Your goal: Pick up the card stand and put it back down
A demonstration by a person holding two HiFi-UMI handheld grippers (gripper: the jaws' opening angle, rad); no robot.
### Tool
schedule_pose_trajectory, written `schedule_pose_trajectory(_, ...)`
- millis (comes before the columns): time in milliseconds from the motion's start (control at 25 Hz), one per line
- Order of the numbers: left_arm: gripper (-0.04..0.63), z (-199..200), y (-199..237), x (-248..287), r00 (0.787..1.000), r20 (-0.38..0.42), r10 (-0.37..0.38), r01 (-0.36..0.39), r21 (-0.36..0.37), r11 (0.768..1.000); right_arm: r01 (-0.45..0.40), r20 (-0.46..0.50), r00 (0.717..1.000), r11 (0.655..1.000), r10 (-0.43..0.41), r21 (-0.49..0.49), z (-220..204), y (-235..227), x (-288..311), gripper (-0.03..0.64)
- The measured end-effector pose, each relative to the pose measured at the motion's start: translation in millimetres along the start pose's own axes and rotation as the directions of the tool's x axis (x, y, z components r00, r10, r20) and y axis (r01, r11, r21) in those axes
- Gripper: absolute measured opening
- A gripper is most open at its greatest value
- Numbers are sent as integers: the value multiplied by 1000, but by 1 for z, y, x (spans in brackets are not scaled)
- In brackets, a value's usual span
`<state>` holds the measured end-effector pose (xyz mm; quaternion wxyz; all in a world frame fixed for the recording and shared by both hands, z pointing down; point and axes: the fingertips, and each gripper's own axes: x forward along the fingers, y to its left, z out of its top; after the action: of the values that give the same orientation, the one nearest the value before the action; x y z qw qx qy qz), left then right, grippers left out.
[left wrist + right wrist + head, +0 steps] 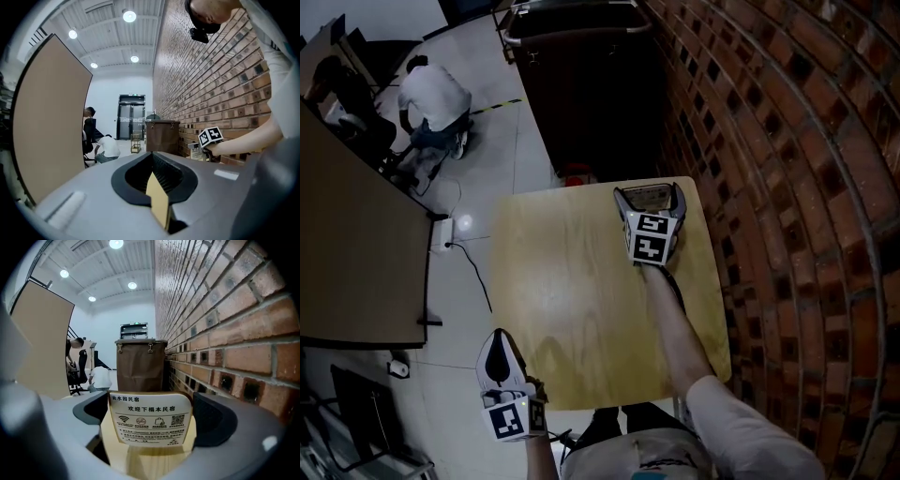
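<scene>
The card stand (653,197) is a small white printed sign standing upright on the wooden table (572,291), at its far right corner. My right gripper (649,190) is open, one jaw on each side of it. In the right gripper view the card stand (151,420) fills the space between the dark pads, with a gap on both sides, and my right gripper (151,414) rests low over the wood. My left gripper (497,341) hangs at the table's near left edge, shut and holding nothing. In its own view the left gripper (152,157) points across the table.
A brick wall (787,187) runs close along the table's right side. A brown bin (581,75) stands beyond the far edge. A person (436,98) crouches on the floor at the far left, and a large brown panel (356,253) stands to the left.
</scene>
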<state>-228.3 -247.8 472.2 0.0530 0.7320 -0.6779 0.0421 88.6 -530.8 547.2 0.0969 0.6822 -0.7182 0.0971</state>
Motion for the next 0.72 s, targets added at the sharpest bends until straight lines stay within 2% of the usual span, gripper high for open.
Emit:
schedule_pose_trajectory(320, 5, -3, -6, 6, 1000, -14, -9, 9, 5, 1000, -8, -79, 997, 1000, 7, -3, -23, 6, 15, 537)
schedule_pose_trajectory(720, 5, -5, -1, 2, 1000, -15, -7, 7, -3, 1000, 1, -51, 999, 1000, -1, 0, -13, -4, 15, 538)
